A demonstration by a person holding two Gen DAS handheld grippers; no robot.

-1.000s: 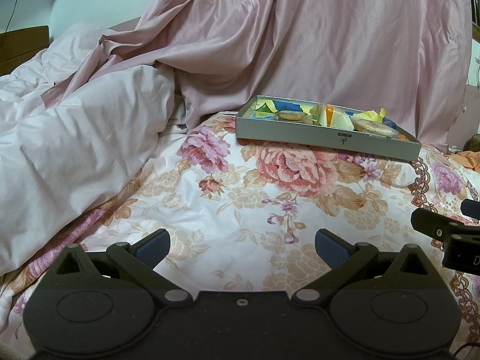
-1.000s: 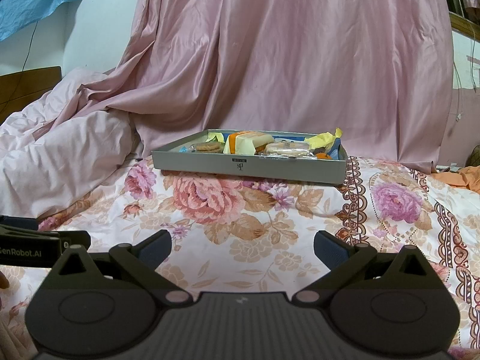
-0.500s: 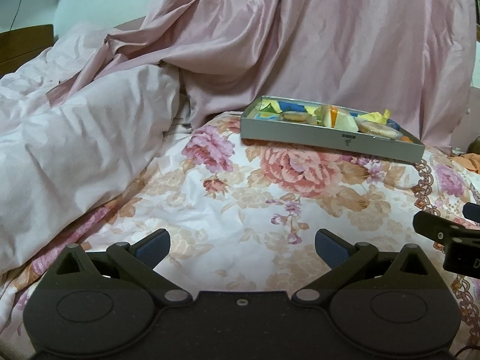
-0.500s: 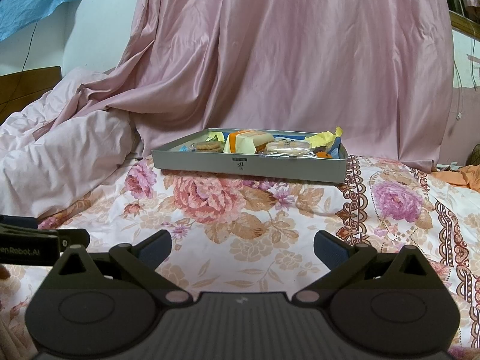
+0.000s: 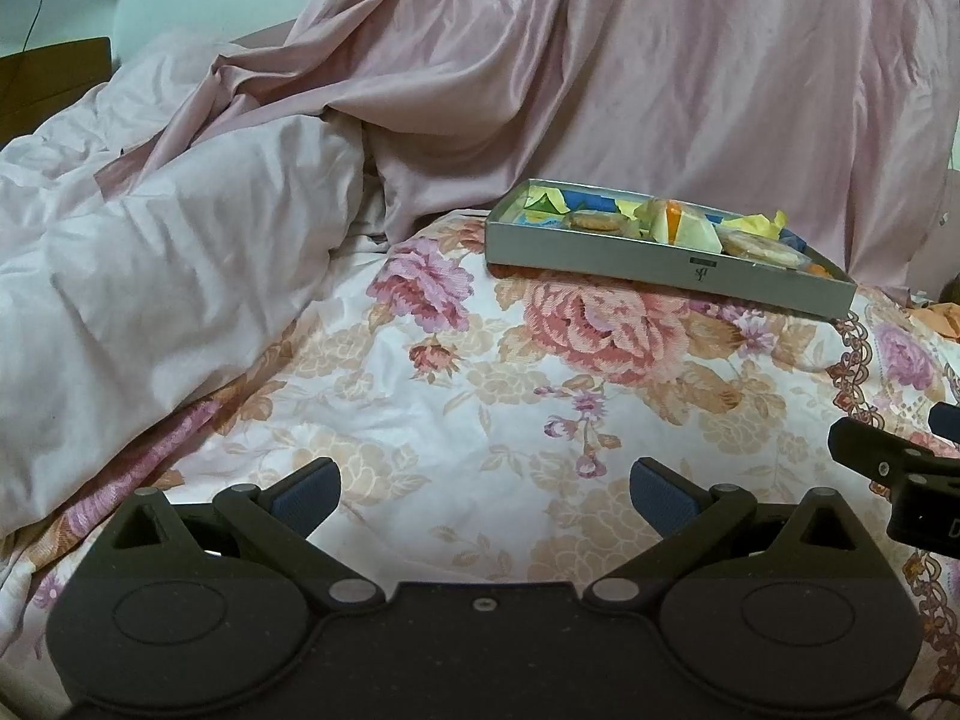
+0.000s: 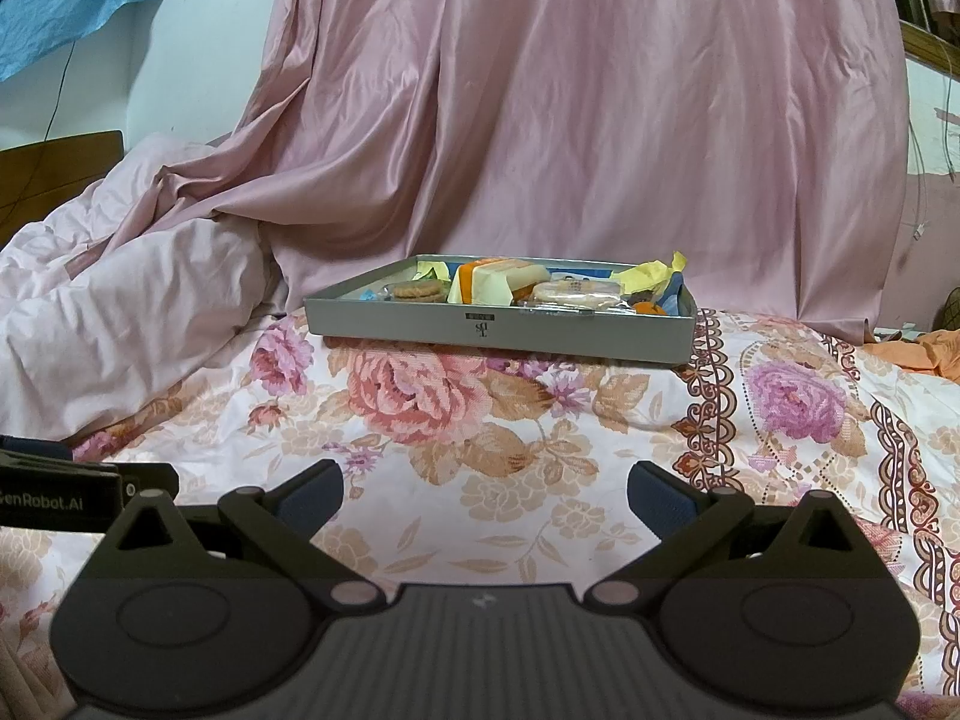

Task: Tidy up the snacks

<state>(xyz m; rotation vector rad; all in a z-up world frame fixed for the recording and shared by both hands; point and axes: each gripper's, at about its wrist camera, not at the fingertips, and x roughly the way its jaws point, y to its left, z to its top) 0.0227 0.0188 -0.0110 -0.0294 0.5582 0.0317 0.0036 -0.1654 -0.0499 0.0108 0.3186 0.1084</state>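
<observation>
A home bedroom is showing here: a floral bedsheet (image 6: 492,420) is covering a bed, and a rumpled pale pink duvet (image 5: 150,276) is lying heaped along its left side. A satin pink curtain (image 6: 600,120) is hanging down behind the bed, a wooden headboard (image 6: 54,171) is peeking out at the far left, and orange clothing (image 6: 918,354) is lying at the right edge.

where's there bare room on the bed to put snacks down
The floral bedsheet lies bare between the grey tray and both open grippers, left gripper and right gripper. More bare sheet lies right of the tray. The tray is crowded with snacks; the pink duvet fills the left.
</observation>
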